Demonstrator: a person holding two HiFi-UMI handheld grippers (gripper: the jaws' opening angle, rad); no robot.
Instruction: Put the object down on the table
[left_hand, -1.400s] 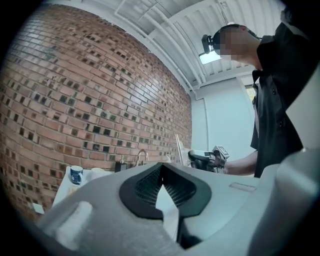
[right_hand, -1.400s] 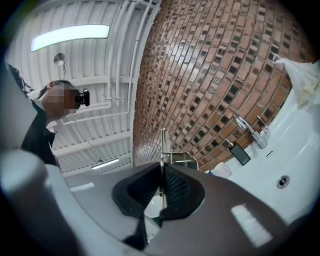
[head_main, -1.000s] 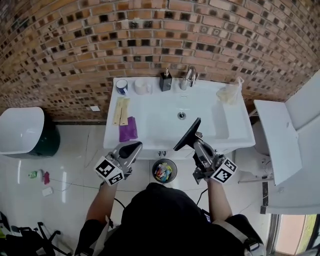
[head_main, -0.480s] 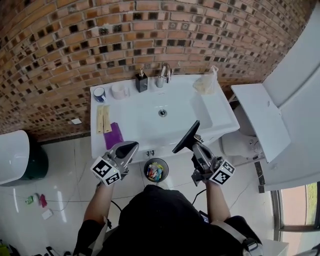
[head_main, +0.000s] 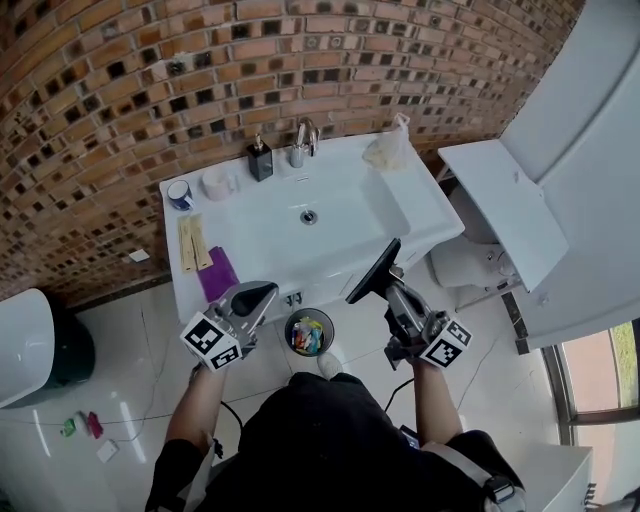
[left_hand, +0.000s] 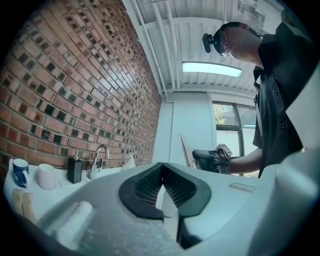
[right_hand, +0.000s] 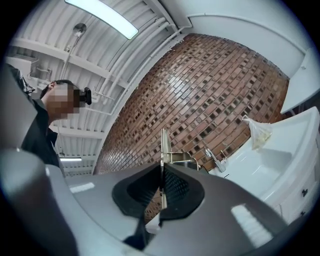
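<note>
Now, right gripper (head_main: 393, 286): jaws pressed together on the lower edge of the flat dark panel (head_main: 375, 271).
Panel: held in the air, tilted, in front of the washbasin (head_main: 437, 213); from the head view its upper corner overlaps the front rim; not lying on the counter.
Panel from the right gripper view: seen edge-on as a thin line rising straight out of the closed pads, with a metal bracket (right_hand: 178, 158) on one side.
Left gripper (head_main: 264, 293): jaws closed against each other, nothing between them; raised near the front left corner of the washbasin.
Bowl: white, with a round drain (head_main: 309, 216) in the middle.
Back ledge: faucet (head_main: 303, 138) in the middle, dark soap dispenser (head_main: 260, 160) just beside it, then a white cup (head_main: 215, 182) and a blue mug (head_main: 180, 194) toward the left end.
Back right corner: a crumpled plastic bag (head_main: 385, 150).
Left counter: two beige packets (head_main: 193, 242) side by side, a purple cloth (head_main: 216, 274) just in front of them.
Floor: a small round bin (head_main: 307, 333) with colourful contents, between the two grippers below the front edge of the washbasin.
Wall: brick with small dark tiles (head_main: 120, 90) behind the washbasin.
</note>
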